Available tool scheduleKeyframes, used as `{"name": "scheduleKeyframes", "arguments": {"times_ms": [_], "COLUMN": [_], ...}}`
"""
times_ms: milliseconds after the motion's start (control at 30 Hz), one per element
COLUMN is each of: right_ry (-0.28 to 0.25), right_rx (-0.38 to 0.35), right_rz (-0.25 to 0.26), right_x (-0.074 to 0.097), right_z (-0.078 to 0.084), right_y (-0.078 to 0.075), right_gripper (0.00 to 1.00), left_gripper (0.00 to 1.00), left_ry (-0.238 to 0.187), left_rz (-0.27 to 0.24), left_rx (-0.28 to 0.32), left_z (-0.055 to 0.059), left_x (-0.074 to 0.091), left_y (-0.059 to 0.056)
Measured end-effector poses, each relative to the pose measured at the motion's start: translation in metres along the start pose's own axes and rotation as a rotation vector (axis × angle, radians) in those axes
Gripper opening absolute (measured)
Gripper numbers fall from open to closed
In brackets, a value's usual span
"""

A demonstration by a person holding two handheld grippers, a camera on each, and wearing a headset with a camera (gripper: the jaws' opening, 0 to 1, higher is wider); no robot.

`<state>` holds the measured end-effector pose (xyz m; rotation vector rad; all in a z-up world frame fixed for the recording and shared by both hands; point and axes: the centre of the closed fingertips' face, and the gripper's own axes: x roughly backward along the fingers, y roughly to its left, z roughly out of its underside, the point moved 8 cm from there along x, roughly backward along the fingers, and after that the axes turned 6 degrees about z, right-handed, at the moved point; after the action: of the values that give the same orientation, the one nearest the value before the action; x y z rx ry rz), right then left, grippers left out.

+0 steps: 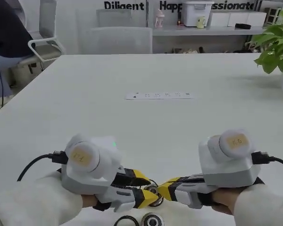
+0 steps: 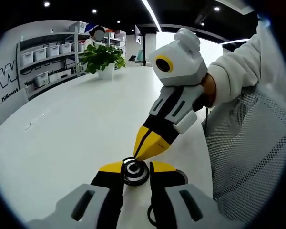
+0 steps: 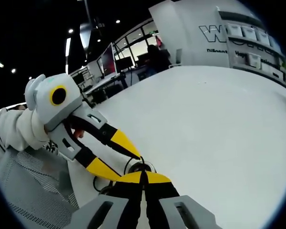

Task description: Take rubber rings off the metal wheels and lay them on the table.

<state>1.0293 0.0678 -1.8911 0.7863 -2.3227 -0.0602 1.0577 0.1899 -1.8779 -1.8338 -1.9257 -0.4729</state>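
My left gripper (image 1: 149, 188) (image 2: 136, 167) is shut on a small metal wheel (image 1: 153, 189) (image 2: 135, 173) and holds it just above the white table (image 1: 146, 122). A black rubber ring (image 2: 127, 162) (image 3: 132, 163) sits around that wheel. My right gripper (image 1: 163, 189) (image 3: 143, 177) comes in from the opposite side, its yellow tips shut on the ring's edge. In the left gripper view the right gripper (image 2: 143, 151) points down onto the wheel's top. A loose black ring (image 1: 126, 220) and a second metal wheel (image 1: 152, 220) lie on the table close to me.
A flush socket strip (image 1: 160, 95) sits in the middle of the table. A green plant (image 1: 276, 44) stands at the far right edge. Chairs (image 1: 118, 37) line the far side. The person's white sleeves (image 1: 33, 202) rest at the near edge.
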Motion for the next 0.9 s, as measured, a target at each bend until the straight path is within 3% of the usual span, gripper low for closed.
{"name": "scheduleKeyframes", "arguments": {"times_ms": [200,300,467,600,767,900], "right_ry": [-0.001,-0.001,-0.002,-0.004,-0.008,-0.001], "right_rx": [-0.010,-0.012,-0.019,-0.031,-0.040,-0.057], "right_rz": [0.006,0.006,0.010,0.012,0.008,0.003], "right_x": [0.000,0.001,0.002,0.002,0.003,0.003], "right_z": [0.000,0.000,0.000,-0.001,-0.002,-0.002], "right_y": [-0.002,-0.002,-0.003,-0.003,-0.003,-0.002], "right_gripper": [0.00,0.00,0.00,0.00,0.00,0.00], "left_gripper": [0.24,0.30,0.39,0.43,0.47,0.51], "left_ry": [-0.012,-0.043,-0.063,-0.066,-0.025,-0.038], "left_rz": [0.030,0.041,0.048,0.062,0.069,0.052], "left_rx": [-0.031,-0.051,-0.086,-0.096,-0.116,-0.107], "left_z": [-0.011,-0.022,-0.030,-0.028,-0.019,-0.018], "left_x": [0.009,0.015,0.025,0.033,0.043,0.054], "left_y": [-0.006,-0.009,-0.011,-0.013,-0.016,-0.018]}}
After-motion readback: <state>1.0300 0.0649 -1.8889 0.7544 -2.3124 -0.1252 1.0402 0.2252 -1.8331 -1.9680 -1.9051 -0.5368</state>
